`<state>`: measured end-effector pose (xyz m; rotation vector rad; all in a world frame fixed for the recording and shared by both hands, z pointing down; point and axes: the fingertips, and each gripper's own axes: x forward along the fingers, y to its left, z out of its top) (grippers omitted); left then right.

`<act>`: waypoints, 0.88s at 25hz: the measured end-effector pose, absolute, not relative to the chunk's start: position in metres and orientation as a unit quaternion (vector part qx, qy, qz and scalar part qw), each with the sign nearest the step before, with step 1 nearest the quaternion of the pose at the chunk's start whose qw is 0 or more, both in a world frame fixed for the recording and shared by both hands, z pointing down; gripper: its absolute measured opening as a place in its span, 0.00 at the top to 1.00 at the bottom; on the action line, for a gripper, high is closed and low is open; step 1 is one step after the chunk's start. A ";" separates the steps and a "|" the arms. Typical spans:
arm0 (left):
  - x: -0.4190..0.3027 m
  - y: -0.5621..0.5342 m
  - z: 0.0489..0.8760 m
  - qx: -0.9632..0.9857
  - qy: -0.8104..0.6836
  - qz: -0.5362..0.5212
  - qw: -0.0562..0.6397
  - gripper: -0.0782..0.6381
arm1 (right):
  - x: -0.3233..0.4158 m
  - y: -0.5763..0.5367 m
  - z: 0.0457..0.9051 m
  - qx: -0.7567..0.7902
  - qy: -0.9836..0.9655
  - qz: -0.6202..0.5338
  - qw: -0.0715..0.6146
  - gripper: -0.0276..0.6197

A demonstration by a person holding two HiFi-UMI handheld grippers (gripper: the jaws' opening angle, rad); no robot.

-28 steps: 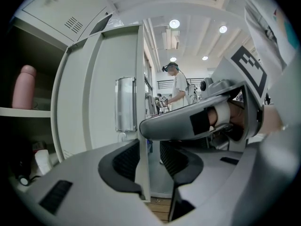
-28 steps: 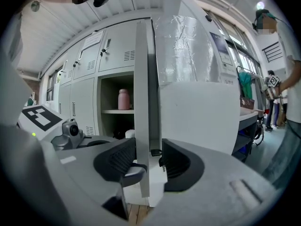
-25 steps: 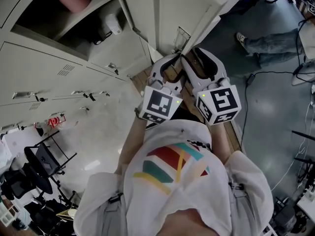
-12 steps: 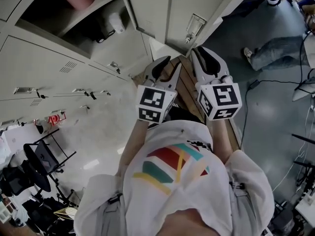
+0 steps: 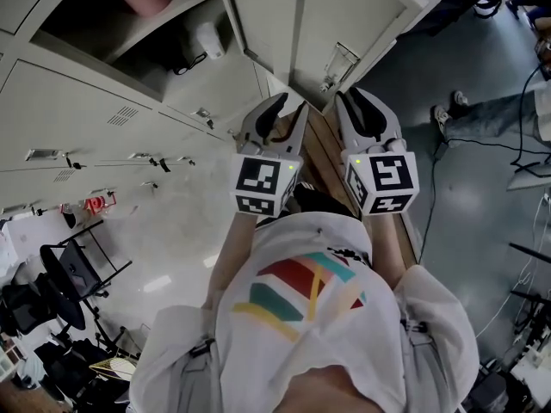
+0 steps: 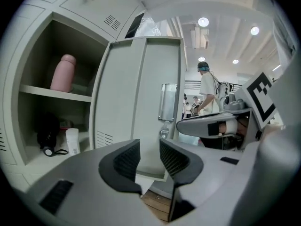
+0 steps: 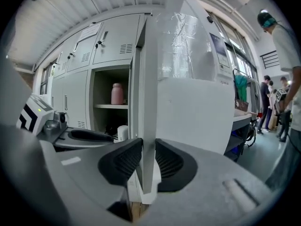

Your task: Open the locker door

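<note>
Pale-grey metal locker door [image 7: 148, 102]: swung open, its free edge between my right gripper [image 7: 148, 160] fingers [image 7: 123, 164], which grasp it and have just eased slightly wider. My left gripper [image 6: 149, 150]: fingers released, empty, beside the right. Pink bottle [image 6: 62, 73] on the shelf inside.

shirt: loose white short-sleeved t-shirt [image 5: 301, 351], creased over the shoulders
print: slanted bands of red, teal and yellow [image 5: 297, 292] across the chest
lettering: short line of small dark print [image 5: 349, 252] above the bands, too small to read
straps: pale grey straps [image 5: 194, 372] at both sides, each under a small dark buckle [image 5: 201, 347]
</note>
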<state>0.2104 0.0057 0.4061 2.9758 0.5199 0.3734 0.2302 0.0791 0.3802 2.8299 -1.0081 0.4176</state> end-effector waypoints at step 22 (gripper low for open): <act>0.207 -0.039 0.395 0.986 0.078 0.144 0.041 0.74 | 0.213 0.048 0.352 0.931 -0.347 0.098 0.061 0.94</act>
